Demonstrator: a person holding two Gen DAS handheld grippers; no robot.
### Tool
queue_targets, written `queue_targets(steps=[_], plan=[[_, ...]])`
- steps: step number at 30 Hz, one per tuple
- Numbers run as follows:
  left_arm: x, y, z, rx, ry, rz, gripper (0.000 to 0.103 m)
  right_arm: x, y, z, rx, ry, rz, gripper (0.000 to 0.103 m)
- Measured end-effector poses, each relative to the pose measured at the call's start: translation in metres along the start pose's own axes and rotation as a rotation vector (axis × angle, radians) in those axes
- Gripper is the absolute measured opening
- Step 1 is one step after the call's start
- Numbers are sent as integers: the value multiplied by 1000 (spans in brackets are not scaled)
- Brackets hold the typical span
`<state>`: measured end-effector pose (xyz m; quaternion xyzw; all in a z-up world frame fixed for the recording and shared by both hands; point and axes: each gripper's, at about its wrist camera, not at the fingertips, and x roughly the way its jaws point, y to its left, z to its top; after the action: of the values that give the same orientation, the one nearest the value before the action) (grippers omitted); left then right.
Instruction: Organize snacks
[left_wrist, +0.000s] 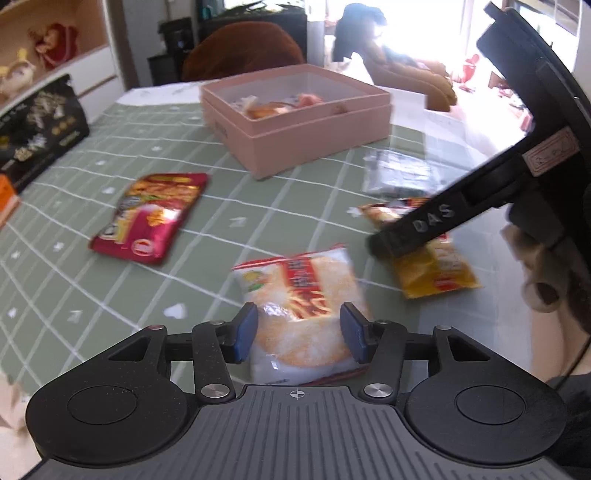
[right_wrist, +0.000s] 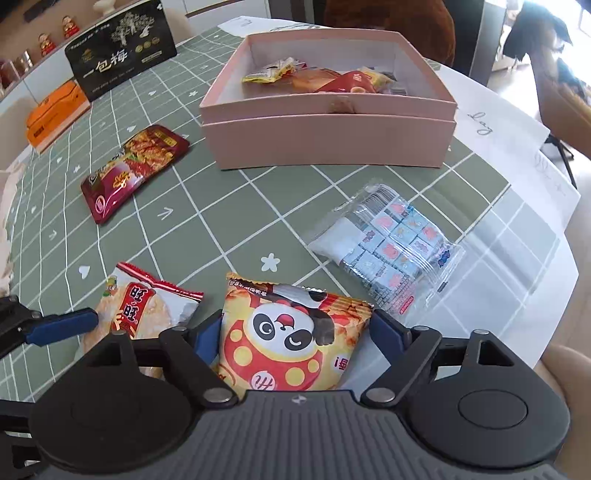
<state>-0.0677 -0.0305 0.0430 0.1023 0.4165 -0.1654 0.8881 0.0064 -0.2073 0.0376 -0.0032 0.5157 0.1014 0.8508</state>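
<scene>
Tablecloth (right_wrist: 236, 221), green grid; room perhaps sunlit.

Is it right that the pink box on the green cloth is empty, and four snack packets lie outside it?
Not quite. The pink box is not empty: the right wrist view shows several snacks already inside it. The rest holds: the box stands on the green cloth, and four packets lie outside it.

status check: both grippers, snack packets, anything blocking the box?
Left gripper open, straddling rice cracker packet. Right gripper open around panda snack packet. Both packets flat on table. Pink box open, path clear.
</scene>
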Motion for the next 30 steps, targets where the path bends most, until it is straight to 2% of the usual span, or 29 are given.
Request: queue_targets(steps=[4,9,13,15,19,24,25,27,30], plan=[[-1,26,-8,-125,-8,8,63,1,5,-1,-27,-3,-20,86],[5,46,-17,-254,5,-148,63,1,6,-5,-27,-18,-31,87],[8,40,-12,-239,11,-155,64,1,9,-11,-49,-38,-45,89],[10,36,-7,-236,23,-156,64,2,12,-14,-58,-45,-52,95],[12,31,-2,-226,41,-158,62,2,11,-14,-50,-33,-48,96],[9,31,1,-233,29,-162,59,-8,-6,-10,44,19,55,92],[8,30,2,-231,26,-168,59,-10,-8,-10,55,23,56,90],[7,25,4,-201,32,-161,59,-12,-13,-12,58,21,50,78],[11,9,7,-118,51,-112,63,-15,-17,-14,53,20,45,75]])
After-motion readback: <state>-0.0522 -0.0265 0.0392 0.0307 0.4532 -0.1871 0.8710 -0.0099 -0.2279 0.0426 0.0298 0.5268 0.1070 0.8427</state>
